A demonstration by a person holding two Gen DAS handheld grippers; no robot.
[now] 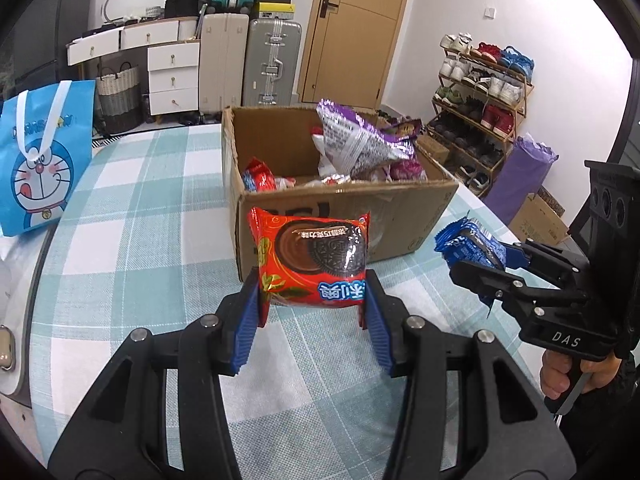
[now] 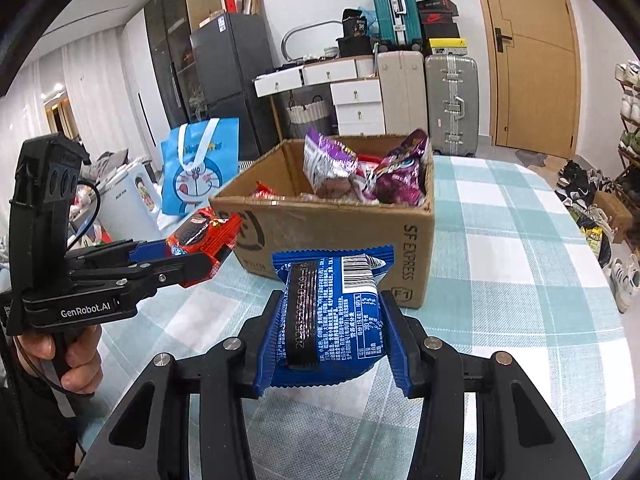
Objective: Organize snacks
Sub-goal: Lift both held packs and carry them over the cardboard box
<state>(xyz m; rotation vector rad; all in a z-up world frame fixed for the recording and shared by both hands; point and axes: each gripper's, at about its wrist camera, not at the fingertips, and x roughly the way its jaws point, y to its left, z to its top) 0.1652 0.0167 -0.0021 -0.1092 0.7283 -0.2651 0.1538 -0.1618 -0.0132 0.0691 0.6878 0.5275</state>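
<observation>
My left gripper (image 1: 312,312) is shut on a red Oreo snack pack (image 1: 310,258), held above the checked tablecloth in front of the cardboard box (image 1: 400,216). It also shows in the right wrist view (image 2: 200,258) with the red pack (image 2: 204,234). My right gripper (image 2: 332,340) is shut on a blue snack pack (image 2: 334,312), just in front of the box (image 2: 352,232). In the left wrist view the right gripper (image 1: 476,264) holds the blue pack (image 1: 468,242) to the right of the box. The box holds purple snack bags (image 1: 356,140) and red packs (image 1: 258,176).
A blue Doraemon bag (image 1: 38,160) stands at the table's left edge. The checked tablecloth (image 1: 140,220) covers the table. Suitcases (image 1: 272,60), white drawers, a door and a shoe rack (image 1: 480,92) stand beyond the table.
</observation>
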